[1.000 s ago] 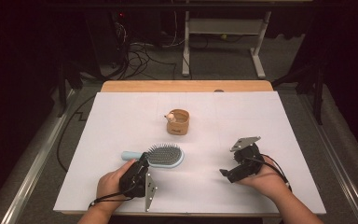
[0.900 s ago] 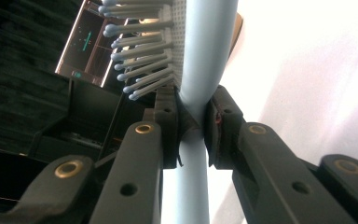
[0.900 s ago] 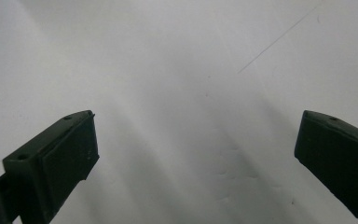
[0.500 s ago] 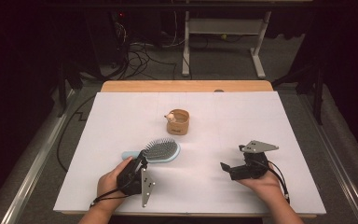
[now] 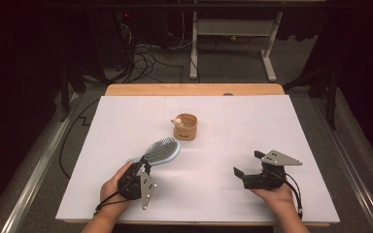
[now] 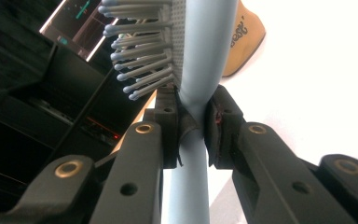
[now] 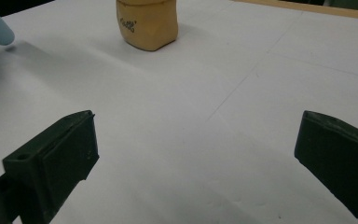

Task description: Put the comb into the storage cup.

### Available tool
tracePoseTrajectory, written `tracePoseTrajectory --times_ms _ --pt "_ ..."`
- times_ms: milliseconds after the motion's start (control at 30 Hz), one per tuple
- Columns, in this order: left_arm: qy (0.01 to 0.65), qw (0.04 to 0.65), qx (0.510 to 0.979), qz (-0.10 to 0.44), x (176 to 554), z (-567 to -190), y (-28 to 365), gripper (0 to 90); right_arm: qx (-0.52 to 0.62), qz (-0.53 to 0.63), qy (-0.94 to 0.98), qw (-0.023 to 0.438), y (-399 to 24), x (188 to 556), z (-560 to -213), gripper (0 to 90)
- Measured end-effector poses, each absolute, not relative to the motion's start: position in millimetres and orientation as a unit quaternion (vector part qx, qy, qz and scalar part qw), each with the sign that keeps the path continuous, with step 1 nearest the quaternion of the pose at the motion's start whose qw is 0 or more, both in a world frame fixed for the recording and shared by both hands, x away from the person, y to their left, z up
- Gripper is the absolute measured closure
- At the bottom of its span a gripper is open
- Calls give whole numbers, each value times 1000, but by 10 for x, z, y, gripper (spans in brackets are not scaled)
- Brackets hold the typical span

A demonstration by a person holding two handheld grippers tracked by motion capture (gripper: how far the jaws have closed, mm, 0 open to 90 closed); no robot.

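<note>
At the near edge of the table, on our left, we have the left gripper (image 5: 143,171) clenched on the hairbrush (image 5: 161,151), its jaws pinching the pale blue handle just below the head, as the left gripper view shows with the handle (image 6: 192,140) squeezed between the two pads and the bristles (image 6: 140,56) fanning off to one side. The hairbrush looks lifted clear of the white table cover (image 5: 126,121), its head tilted up and away from us, bristles facing upward in the high view. On our right, the right gripper (image 5: 252,167) hangs released, jaws wide apart and grasping nothing, low over bare cover. To do this step well, we judge that we should keep the pinch firm, since the handle is round and smooth and the heavy head could swing it between the pads; a slow, level carry would help. Farther out, near the middle of the table, stands the small wooden cup (image 5: 186,127), well apart from the hairbrush; if we are headed there, we should mind its small figure (image 5: 177,120) on the rim and approach from above. Beyond the cover lies the wooden table edge (image 5: 194,90).
</note>
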State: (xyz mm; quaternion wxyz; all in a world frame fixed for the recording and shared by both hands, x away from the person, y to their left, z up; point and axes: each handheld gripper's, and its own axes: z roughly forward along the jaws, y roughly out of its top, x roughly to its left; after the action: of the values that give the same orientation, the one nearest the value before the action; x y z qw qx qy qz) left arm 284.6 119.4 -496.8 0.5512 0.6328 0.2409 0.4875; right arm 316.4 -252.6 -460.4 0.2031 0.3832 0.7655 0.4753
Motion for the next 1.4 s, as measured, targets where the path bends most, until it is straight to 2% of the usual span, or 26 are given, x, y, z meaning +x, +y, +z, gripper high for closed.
tracePoseTrajectory --times_ms 600,1033,1400 --pt "363 627 565 395 2935 -4747 1383 774 380 496 749 221 -2569 3122 -4580 0" --pt "406 662 528 345 2962 -4659 1484 774 379 501 745 222 -2573 3116 -4578 0" --pt "410 676 521 321 2933 -4624 1461 775 367 509 748 217 -2545 3112 -4580 0"
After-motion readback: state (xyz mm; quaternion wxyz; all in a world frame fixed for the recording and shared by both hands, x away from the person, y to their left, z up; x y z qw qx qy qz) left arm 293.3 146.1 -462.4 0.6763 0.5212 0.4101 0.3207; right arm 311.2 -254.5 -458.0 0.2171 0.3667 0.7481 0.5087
